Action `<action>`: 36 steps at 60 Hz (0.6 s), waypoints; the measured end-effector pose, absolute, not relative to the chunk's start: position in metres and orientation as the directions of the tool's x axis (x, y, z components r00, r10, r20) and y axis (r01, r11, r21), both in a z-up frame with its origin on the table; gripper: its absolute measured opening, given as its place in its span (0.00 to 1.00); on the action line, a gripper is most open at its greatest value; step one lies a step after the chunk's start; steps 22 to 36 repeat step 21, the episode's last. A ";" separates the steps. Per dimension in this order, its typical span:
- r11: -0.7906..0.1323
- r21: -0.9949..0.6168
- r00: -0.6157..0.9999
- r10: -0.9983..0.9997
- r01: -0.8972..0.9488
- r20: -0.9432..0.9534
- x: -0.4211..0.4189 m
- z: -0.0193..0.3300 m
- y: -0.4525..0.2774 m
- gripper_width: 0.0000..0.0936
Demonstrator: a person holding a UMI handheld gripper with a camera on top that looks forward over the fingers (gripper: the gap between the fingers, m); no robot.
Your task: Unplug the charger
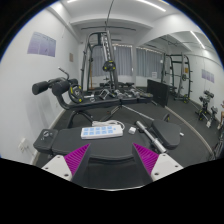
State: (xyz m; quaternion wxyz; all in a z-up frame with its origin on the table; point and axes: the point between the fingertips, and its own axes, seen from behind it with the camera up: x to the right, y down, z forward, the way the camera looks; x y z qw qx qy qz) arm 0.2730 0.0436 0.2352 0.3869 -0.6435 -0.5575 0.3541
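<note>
While the gripper (112, 158) hovers low in the frame with its fingers spread wide and nothing between the magenta pads (76, 157), a white power strip (101, 131) lies just ahead on a dark padded bench (60, 142). At its right end sits a white charger (129, 129), its plug hard to make out. Gym racks (103, 62) fill the upper middle, and a dark monitor (158, 92) stands right of centre.

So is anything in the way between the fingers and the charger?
Nothing I can see. The open fingers face the white charger at the power strip just ahead, only bare dark surface between.
</note>
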 end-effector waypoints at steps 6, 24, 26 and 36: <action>-0.062 -0.891 0.132 0.991 0.449 -0.002 0.292 0.235 0.034 0.92; 0.001 -0.912 0.130 0.990 0.411 0.060 0.301 0.246 0.029 0.91; 0.001 -0.912 0.130 0.990 0.411 0.060 0.301 0.246 0.029 0.91; 0.001 -0.912 0.130 0.990 0.411 0.060 0.301 0.246 0.029 0.91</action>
